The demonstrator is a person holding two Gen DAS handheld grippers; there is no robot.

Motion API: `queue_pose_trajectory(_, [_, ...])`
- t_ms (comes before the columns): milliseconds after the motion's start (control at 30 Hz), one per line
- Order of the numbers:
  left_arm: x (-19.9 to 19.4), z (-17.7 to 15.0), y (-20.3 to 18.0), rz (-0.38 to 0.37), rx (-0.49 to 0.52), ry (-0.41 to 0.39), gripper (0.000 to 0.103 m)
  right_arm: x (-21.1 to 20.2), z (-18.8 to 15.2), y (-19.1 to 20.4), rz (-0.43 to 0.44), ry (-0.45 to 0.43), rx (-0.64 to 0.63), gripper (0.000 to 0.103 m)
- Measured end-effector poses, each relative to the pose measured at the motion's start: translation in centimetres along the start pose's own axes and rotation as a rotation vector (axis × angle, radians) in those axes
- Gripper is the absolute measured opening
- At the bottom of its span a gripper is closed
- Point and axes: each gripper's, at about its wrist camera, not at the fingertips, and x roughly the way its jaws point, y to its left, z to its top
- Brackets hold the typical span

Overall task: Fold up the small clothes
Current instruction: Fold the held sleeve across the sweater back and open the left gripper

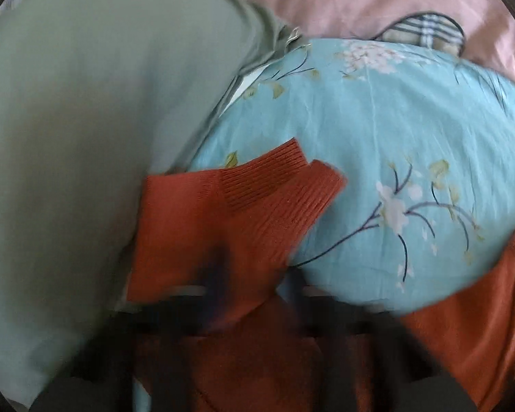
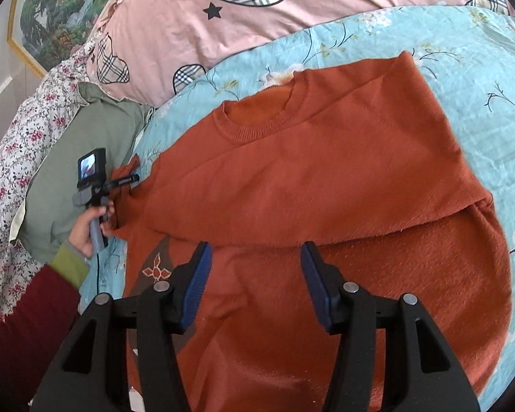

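An orange knit sweater lies flat on a light-blue floral bedspread, collar toward the pillows, one sleeve folded across its chest. My right gripper hovers open and empty above the sweater's lower part, blue pads apart. My left gripper is at the sweater's left edge, shut on the ribbed sleeve cuff, which fills the blurred left wrist view; its fingers show only as a dark blur.
A green garment lies left of the sweater, also seen in the left wrist view. Pink pillows with plaid hearts lie behind. A floral sheet and a framed picture are at far left.
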Motion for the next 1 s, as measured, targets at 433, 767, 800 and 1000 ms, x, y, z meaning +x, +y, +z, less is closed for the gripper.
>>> queue_pose_trajectory(433, [-15.2, -5.7, -5.9, -0.480, -0.086, -0.238, 0.006, -0.8, -0.9, 0.5, 0.045, -0.036, 0.013, 0.055])
queue_pose_trajectory(767, [-22.2, -11.1, -23.2, -0.735, 0.083, -0.226, 0.006, -3.5, -1.4, -3.0, 0.011, -0.072, 0.098, 0.055])
queue_pose_trajectory(800, [-21.8, -11.5, -24.7, -0.732, 0.100, -0.217, 0.006, -3.7, -1.5, -3.4, 0.008, -0.074, 0.106, 0.055])
queue_pose_trajectory(1000, [-18.3, -13.7, -30.9, -0.693, 0.155, -0.106, 0.007, -4.6, -2.1, -5.7, -0.023, -0.084, 0.158, 0.055])
